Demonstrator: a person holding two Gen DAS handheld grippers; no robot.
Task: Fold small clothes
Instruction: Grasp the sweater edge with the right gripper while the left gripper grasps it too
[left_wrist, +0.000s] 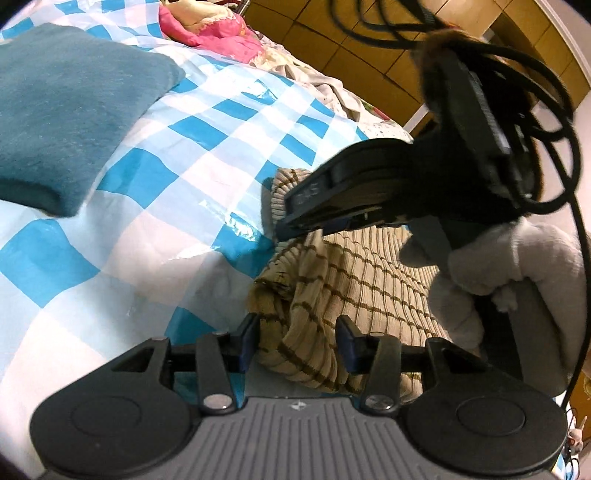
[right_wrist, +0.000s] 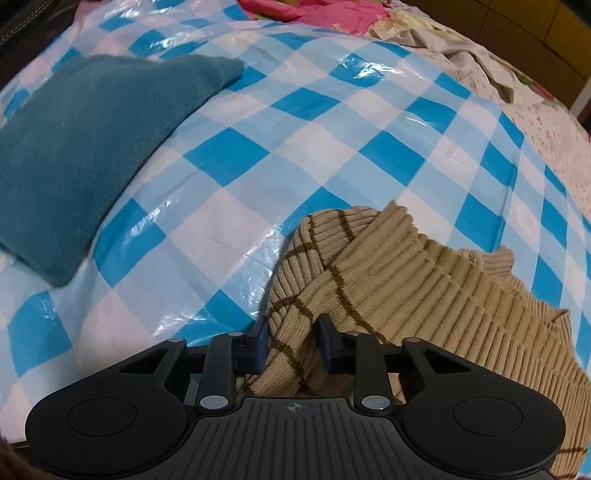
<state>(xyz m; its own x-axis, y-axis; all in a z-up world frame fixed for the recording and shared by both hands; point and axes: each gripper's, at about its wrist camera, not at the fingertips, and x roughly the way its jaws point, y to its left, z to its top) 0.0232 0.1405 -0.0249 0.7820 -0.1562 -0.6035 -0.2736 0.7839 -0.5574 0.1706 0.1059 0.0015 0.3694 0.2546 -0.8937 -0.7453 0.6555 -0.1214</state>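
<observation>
Teal fleece, folded into a thick pad (right_wrist: 92, 147), occupies the left of the bed; its near corner overhangs a blue-and-white checked plastic sheet (right_wrist: 332, 122) that covers the working surface. Between the teal pad and the garment at right lies a broad stretch of bare checked sheet, glossy and slightly wrinkled. Along the far edge, pink fabric (left_wrist: 218, 29) and a pale floral cloth (right_wrist: 535, 122) border the sheet; beyond them stands a wooden panelled wall (left_wrist: 332, 33).

Task garment: a tan ribbed knit with thin brown stripes (right_wrist: 424, 280), bunched on the right half of the sheet, one rolled end reaching toward the centre.

Left gripper (left_wrist: 301, 341): jaws partly apart, a hanging fold of the knit between the blue pads; the left pad (left_wrist: 248, 338) touches the fabric, while the right pad lies against it with no clear compression, so a firm grip cannot be confirmed.

Right gripper (right_wrist: 293, 338): jaws drawn in narrowly on a twisted strip of the knit, both blue pads pressing its sides. In the left wrist view the same gripper (left_wrist: 295, 221) appears from outside, angled downward onto the garment's far edge, carried by a hand in a pale fleece glove (left_wrist: 509, 258), with black cables (left_wrist: 546, 122) looping above it.
</observation>
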